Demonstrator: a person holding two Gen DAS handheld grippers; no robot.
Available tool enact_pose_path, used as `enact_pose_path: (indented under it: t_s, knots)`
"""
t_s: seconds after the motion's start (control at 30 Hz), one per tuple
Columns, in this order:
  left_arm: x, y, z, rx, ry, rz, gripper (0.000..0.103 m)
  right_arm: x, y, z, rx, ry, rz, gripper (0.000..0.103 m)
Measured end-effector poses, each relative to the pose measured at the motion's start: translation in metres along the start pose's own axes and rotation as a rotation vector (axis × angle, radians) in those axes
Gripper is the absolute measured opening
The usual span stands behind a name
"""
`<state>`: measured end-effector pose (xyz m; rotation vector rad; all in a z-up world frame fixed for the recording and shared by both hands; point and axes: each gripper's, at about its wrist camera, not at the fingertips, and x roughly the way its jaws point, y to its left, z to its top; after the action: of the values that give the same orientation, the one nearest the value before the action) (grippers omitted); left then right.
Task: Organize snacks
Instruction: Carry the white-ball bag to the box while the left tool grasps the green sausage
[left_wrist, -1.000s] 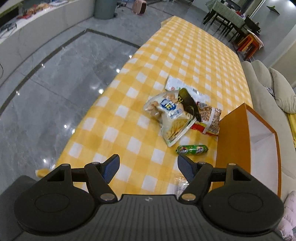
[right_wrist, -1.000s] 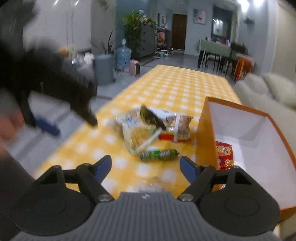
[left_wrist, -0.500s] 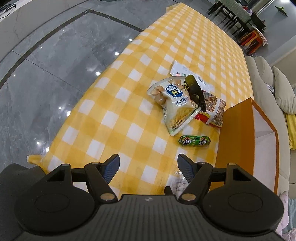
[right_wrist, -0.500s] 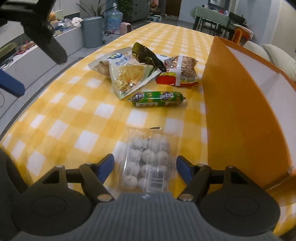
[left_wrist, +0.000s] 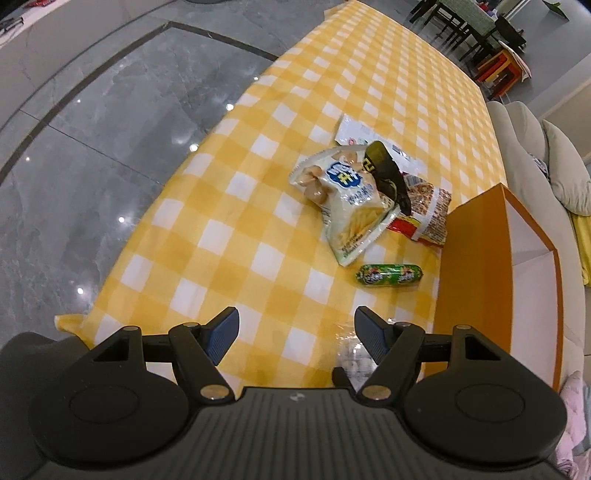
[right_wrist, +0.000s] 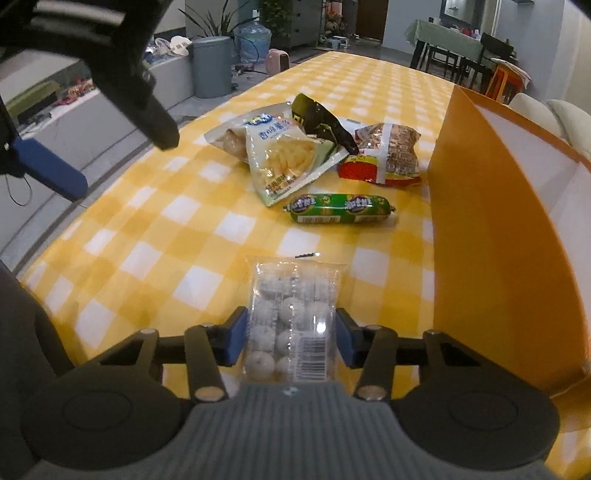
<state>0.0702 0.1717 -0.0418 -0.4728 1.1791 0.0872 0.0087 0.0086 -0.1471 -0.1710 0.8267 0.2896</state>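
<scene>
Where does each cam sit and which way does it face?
Left wrist: on the left gripper, high, angled down the checked tablecloth; own open fingers show.
Right wrist: on the right gripper, low; jaws just closed on the clear tray of white balls; left gripper in view.
Shared: green sausage, orange box.

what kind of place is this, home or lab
Most likely a home, an open living and dining room. A long table under a yellow checked cloth stands beside a pale sofa, with a dining table and chairs, potted plants and a grey bin further back.
</scene>
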Motion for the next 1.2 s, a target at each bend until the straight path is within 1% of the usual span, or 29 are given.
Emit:
enact_pose_path:
  t_s: [0.17,0.27,0.37,0.43,0.5,0.6,0.67,0.7,0.77,0.8,0.83,0.9,0.97,1.1,1.13,1.2]
  knots:
    - [-0.003,0.007,0.002,-0.023,-0.007,0.001,0.084,-0.007,0.0,0.002,0.029,-0.024,0.021,0.048]
    - [-0.007,0.009,0.003,-0.015,-0.029,0.011,0.084,-0.015,0.0,0.007,0.041,-0.049,0.031,0.048]
    - [-0.012,0.014,0.005,-0.029,-0.057,0.015,0.083,-0.024,-0.005,0.014,0.062,-0.072,0.066,0.048]
    - [-0.017,0.015,0.006,-0.02,-0.077,-0.004,0.083,-0.03,-0.009,0.02,0.077,-0.08,0.087,0.048]
    - [-0.019,0.015,0.007,-0.007,-0.097,-0.016,0.083,-0.04,-0.016,0.028,0.113,-0.108,0.122,0.048]
    - [-0.018,0.007,0.009,0.028,-0.102,-0.022,0.082,-0.058,-0.026,0.041,0.156,-0.153,0.153,0.048]
    - [-0.019,0.0,0.011,0.045,-0.103,-0.05,0.079,-0.069,-0.036,0.05,0.183,-0.189,0.165,0.048]
    - [-0.022,-0.005,0.011,0.059,-0.123,-0.073,0.079,-0.076,-0.042,0.055,0.195,-0.21,0.167,0.048]
    - [-0.027,-0.019,0.014,0.123,-0.172,-0.132,0.08,-0.088,-0.057,0.062,0.215,-0.248,0.167,0.048]
    - [-0.027,-0.026,0.015,0.156,-0.181,-0.158,0.081,-0.093,-0.065,0.065,0.23,-0.265,0.163,0.048]
    - [-0.025,-0.035,0.017,0.197,-0.172,-0.171,0.082,-0.099,-0.073,0.067,0.244,-0.281,0.155,0.048]
    - [-0.013,-0.055,0.021,0.291,-0.127,-0.142,0.082,-0.109,-0.09,0.072,0.26,-0.313,0.131,0.048]
    - [0.001,-0.072,0.023,0.377,-0.113,-0.123,0.081,-0.116,-0.107,0.075,0.276,-0.341,0.097,0.048]
    - [0.038,-0.1,0.023,0.564,-0.045,-0.176,0.08,-0.122,-0.147,0.074,0.359,-0.36,0.04,0.048]
    - [0.044,-0.105,0.019,0.613,-0.038,-0.185,0.08,-0.122,-0.155,0.072,0.376,-0.359,0.031,0.048]
    - [0.055,-0.116,0.006,0.758,-0.048,-0.194,0.08,-0.119,-0.167,0.07,0.404,-0.356,0.015,0.048]
